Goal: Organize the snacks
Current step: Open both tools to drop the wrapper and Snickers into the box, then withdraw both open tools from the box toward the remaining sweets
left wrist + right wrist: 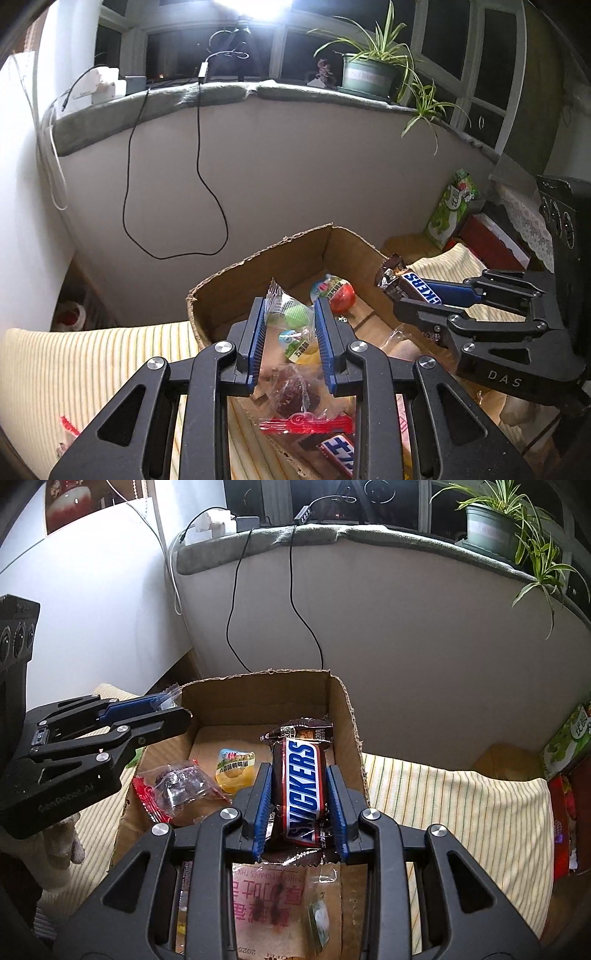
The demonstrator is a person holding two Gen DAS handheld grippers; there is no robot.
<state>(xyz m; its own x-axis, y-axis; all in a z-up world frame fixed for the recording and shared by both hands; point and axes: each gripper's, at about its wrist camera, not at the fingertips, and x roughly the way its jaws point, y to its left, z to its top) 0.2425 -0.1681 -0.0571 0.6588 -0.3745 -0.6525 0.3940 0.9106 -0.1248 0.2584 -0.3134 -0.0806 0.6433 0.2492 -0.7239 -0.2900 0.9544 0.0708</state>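
My left gripper [290, 308] is shut on a clear-wrapped green candy [291, 315] and holds it above the open cardboard box [258, 258]. My right gripper [300, 775] is shut on a Snickers bar [301, 786], also above the box [343, 709]; the bar shows in the left wrist view [413, 286] too. In the box lie a red jelly cup [341, 297], a yellow jelly cup [234, 770], a red-edged bag of dark fruit [173, 786] and a pink packet [266, 901]. The left gripper shows at the box's left side in the right wrist view [173, 712].
The box rests on a yellow striped cloth [454, 812]. A green snack box [452, 208] and a red box [491, 240] stand at the right. A wall with hanging cables [199, 166] is behind, under a sill with a potted plant [365, 74].
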